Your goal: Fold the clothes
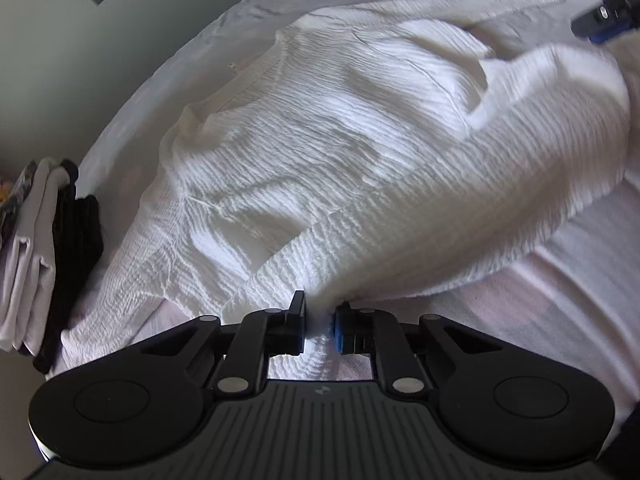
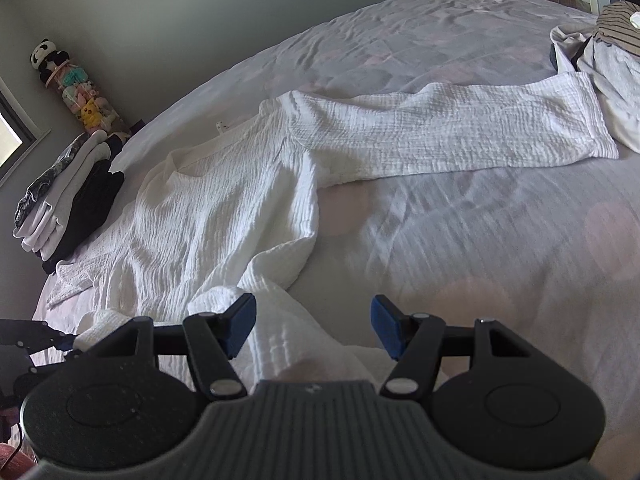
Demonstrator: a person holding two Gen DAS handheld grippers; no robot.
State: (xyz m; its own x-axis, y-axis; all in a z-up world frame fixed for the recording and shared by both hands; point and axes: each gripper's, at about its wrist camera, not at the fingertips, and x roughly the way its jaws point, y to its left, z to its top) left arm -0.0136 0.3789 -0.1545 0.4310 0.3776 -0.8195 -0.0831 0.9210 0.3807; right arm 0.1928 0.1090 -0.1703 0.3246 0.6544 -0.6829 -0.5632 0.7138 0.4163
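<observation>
A white crinkled long-sleeved garment [image 1: 320, 140] lies spread on the bed, also seen in the right wrist view [image 2: 208, 208]. Its one sleeve [image 2: 460, 128] stretches out to the right. My left gripper [image 1: 319, 330] is shut on a bunched edge of the garment and lifts it slightly. My right gripper [image 2: 312, 326] is open, hovering just above the garment's near hem, holding nothing. The right gripper also shows at the top right of the left wrist view [image 1: 608, 12]. The left gripper shows at the left edge of the right wrist view [image 2: 36, 340].
The bed sheet [image 2: 500, 240] is pale with faint pink dots. A stack of folded clothes [image 2: 68, 204] sits at the bed's left edge, also in the left wrist view [image 1: 44, 256]. A pile of unfolded clothes [image 2: 608, 60] lies far right. Stuffed toys [image 2: 76, 88] stand by the wall.
</observation>
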